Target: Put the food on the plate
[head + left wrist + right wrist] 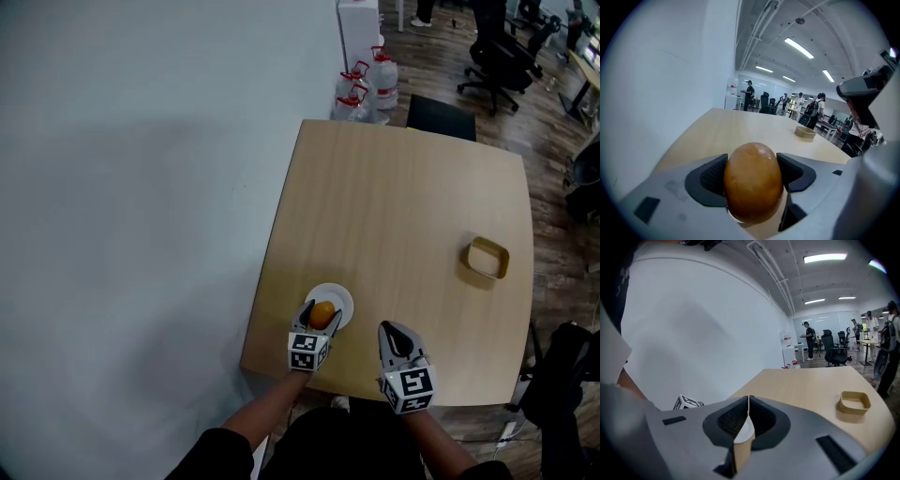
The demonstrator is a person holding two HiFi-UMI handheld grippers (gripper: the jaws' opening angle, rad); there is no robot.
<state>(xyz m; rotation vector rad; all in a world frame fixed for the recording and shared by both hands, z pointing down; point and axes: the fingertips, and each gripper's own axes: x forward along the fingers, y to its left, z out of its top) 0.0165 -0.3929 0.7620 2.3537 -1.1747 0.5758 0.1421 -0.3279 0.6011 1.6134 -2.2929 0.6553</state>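
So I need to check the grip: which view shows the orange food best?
The left gripper view: the orange food sits large, clamped in the left gripper. The head view shows it small, over the plate. The right gripper view misses it.

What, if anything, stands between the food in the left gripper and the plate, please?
Nothing visible does. The left gripper holds the orange food right over the white plate, whose visible part is bare.

Wooden table [403,216], tan square tray [486,260], what look like water jugs [367,86], office chair [497,54]
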